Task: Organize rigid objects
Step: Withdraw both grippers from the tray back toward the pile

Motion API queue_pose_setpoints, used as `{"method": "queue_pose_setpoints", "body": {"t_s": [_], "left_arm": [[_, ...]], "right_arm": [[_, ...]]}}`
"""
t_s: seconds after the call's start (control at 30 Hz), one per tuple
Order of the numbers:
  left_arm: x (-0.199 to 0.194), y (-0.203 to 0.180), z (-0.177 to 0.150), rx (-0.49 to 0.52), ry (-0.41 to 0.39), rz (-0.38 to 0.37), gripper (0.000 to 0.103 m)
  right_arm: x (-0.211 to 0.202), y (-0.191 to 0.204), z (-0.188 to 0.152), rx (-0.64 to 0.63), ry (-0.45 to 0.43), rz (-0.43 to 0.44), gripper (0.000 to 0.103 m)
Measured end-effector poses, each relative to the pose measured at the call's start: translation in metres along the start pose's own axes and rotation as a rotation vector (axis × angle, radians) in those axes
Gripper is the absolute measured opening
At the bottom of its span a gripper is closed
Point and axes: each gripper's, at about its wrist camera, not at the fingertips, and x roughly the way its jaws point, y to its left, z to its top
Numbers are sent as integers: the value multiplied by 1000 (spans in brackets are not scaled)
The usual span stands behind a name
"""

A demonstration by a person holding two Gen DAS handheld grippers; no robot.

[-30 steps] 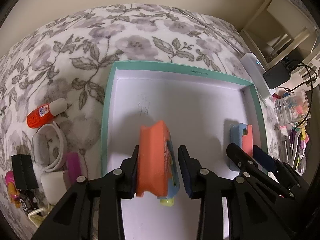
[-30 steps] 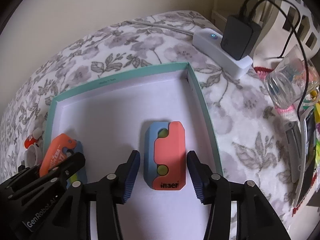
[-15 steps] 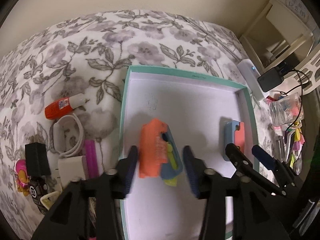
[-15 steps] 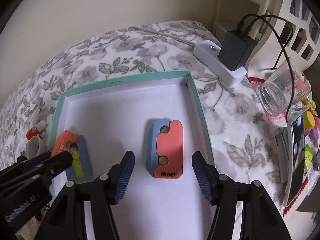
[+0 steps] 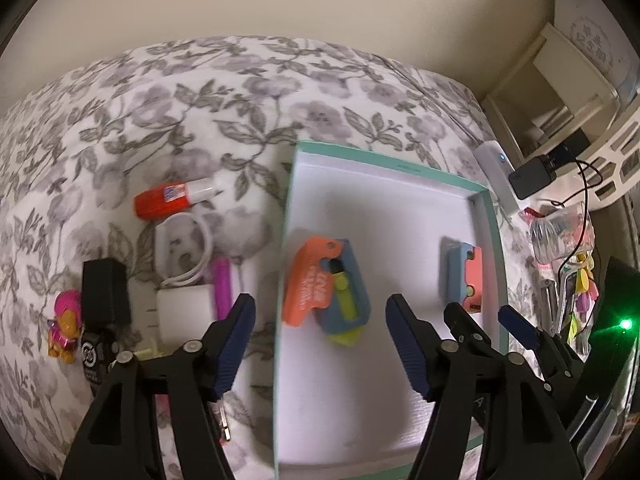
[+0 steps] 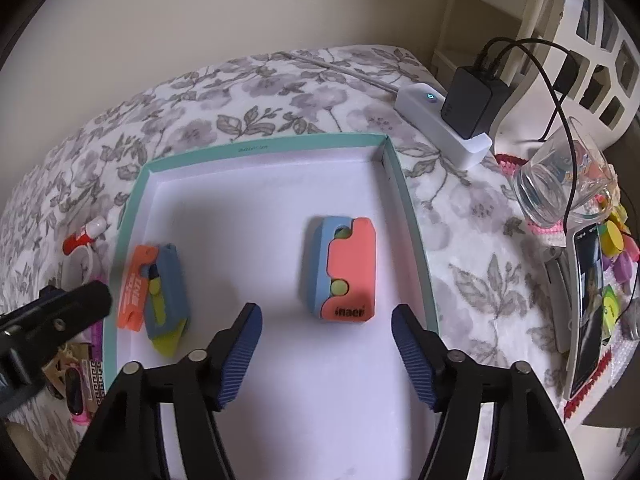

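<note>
A teal-rimmed white box lid (image 5: 285, 216) (image 6: 416, 236) lies on the floral bedspread. In it lie an orange, blue and yellow toy knife (image 5: 324, 284) (image 6: 154, 288) at the left and a blue and coral toy (image 5: 466, 276) (image 6: 348, 268) at the right. My left gripper (image 5: 320, 344) is open and empty, raised just short of the orange toy. My right gripper (image 6: 326, 344) is open and empty, just short of the coral toy; it also shows in the left wrist view (image 5: 480, 320).
Left of the lid lie an orange glue tube (image 5: 172, 200), a white cable coil (image 5: 184, 248), a white charger (image 5: 184, 312), a black block (image 5: 106, 296), a pink stick (image 5: 222, 288) and a pink figure (image 5: 66, 328). Right: power strip (image 6: 440, 124), glass jar (image 6: 560, 184), phone (image 6: 588, 300).
My left gripper has opened, let go of the orange toy knife, and drawn back and up. The toy now lies flat in the lid. My right gripper has backed away slightly.
</note>
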Motion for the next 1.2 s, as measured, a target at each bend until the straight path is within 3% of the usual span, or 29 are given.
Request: {"method": "queue_pose_setpoints", "body": {"t_s": [0.07, 0.57, 0.7, 0.77, 1.0, 1.2], "left_arm": [[-4, 10, -2, -23, -11, 10, 86], [-40, 73, -17, -156, -126, 62, 91], [-47, 81, -22, -167, -153, 83, 93], [-51, 85, -23, -175, -165, 97, 101], [-69, 105, -30, -221, -232, 146, 102], [-90, 119, -35, -229, -308, 259, 102]], "right_arm": [[1, 0, -3, 4, 4, 6, 77], [-9, 6, -17, 29, -15, 32, 103], [-14, 8, -20, 32, -27, 38, 103], [-17, 8, -20, 43, -31, 47, 103], [-40, 19, -20, 90, -75, 125, 103], [-58, 51, -21, 45, -105, 190, 103]]}}
